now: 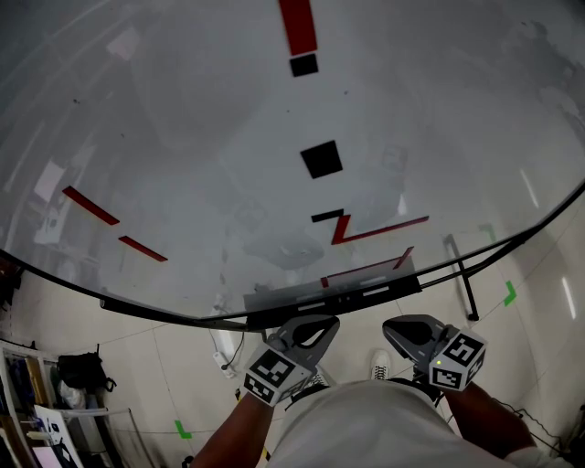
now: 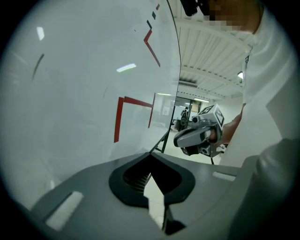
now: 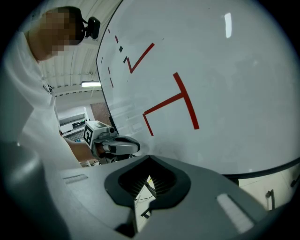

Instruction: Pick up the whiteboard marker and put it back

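A large whiteboard [image 1: 201, 137] with red drawn lines [image 1: 379, 228] fills the head view. A grey tray [image 1: 274, 300] runs along its lower edge, with dark narrow shapes on it; I cannot tell whether one is the marker. My left gripper [image 1: 320, 324] and right gripper [image 1: 395, 327] are held close to the person's body, just short of the tray, both shut and empty. In the left gripper view the jaws [image 2: 152, 178] meet with only a thin slit, and the right gripper [image 2: 199, 138] shows beyond. The right gripper view shows the same [image 3: 143, 180], with the left gripper [image 3: 112, 145] beside it.
Two black squares [image 1: 321, 159] and a red strip [image 1: 298, 26] sit on the board. A black stand leg [image 1: 466, 283] reaches the floor at the right, near green tape marks [image 1: 510, 292]. Shelving with bags [image 1: 82, 370] stands at lower left. A white shoe [image 1: 380, 364] is below.
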Demonstrator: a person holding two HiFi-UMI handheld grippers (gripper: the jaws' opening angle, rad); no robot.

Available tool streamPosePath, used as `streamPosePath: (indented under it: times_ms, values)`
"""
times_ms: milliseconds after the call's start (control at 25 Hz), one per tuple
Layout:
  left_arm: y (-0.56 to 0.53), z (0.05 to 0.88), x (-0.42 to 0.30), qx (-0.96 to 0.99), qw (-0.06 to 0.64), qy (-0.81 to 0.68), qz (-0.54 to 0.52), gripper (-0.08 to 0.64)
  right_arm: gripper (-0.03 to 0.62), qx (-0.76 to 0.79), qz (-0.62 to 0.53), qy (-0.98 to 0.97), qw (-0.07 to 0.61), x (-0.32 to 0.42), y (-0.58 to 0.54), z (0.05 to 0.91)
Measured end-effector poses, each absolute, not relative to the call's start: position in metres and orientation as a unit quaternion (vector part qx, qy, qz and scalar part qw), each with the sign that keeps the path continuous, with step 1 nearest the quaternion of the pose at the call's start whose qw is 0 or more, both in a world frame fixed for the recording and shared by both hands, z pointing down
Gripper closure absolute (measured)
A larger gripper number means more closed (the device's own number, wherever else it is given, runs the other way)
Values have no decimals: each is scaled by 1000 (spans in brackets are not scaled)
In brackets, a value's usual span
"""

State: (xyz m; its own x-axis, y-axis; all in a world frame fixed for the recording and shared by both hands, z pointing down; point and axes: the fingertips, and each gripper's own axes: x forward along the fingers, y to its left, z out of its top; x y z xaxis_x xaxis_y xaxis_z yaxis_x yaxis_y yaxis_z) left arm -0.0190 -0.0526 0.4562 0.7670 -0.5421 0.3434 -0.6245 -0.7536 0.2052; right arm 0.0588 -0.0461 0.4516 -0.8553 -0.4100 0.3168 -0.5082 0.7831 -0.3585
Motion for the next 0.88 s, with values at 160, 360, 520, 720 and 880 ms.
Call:
streamPosePath:
  times_ms: [160,360,520,720,880]
  values:
    - [-46,439,-17,933,185,-298,76,545,591,243,221,-938,108,56,-47,450]
    - [-41,428,-21,934,197,-295,39,545,591,237,227,-939,103,51,-46,449]
    - [-33,422,-21,936,205,-287,23,545,591,233,253,-936,82,48,-46,445]
    - [-22,417,-19,938,210,-275,16,545,591,239,260,-933,75,44,-45,441]
    - [-23,417,-24,940,208,-270,20,545,591,250,257,-930,78,40,-43,440]
